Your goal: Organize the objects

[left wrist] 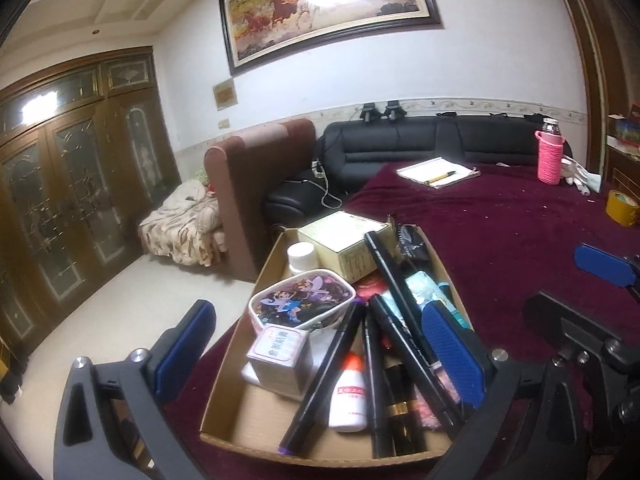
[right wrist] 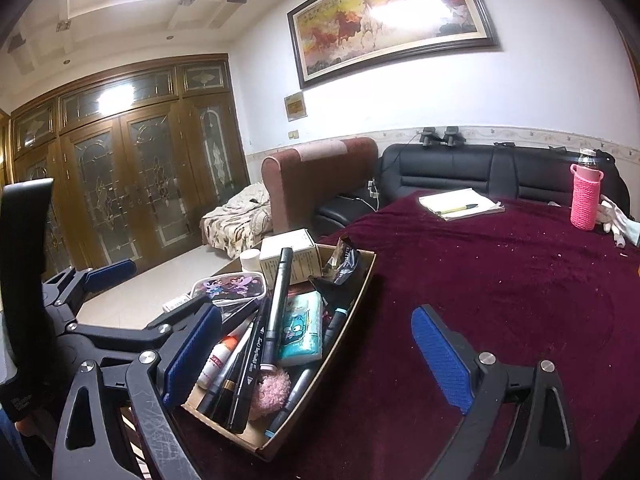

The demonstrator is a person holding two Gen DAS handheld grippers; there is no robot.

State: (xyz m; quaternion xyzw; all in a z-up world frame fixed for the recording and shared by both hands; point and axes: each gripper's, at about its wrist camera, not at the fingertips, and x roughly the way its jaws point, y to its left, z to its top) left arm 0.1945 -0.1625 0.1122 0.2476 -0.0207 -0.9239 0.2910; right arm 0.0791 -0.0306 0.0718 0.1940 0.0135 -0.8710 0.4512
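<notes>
Maroon cloth [right wrist: 500, 300] lies bare ahead and right of the right claw [right wrist: 316, 354], spread and holding nothing. Left claw [left wrist: 320, 344], also spread and holding nothing, straddles the cardboard box [left wrist: 260, 272] at the table's left edge. Box holds markers [left wrist: 396, 280], a white bottle [left wrist: 350, 396], a cartoon pouch [left wrist: 300, 300], a carton [left wrist: 348, 246], and possibly tissues [right wrist: 302, 330].

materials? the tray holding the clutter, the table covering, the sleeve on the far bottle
Tray: looks like plain brown cardboard, matte, raw cut edges.
Table covering: dark maroon cloth, velvety nap with lint specks; probably velour, unsure.
Bottle sleeve: pink knit or crochet yarn, by its ribbed stitch texture.
</notes>
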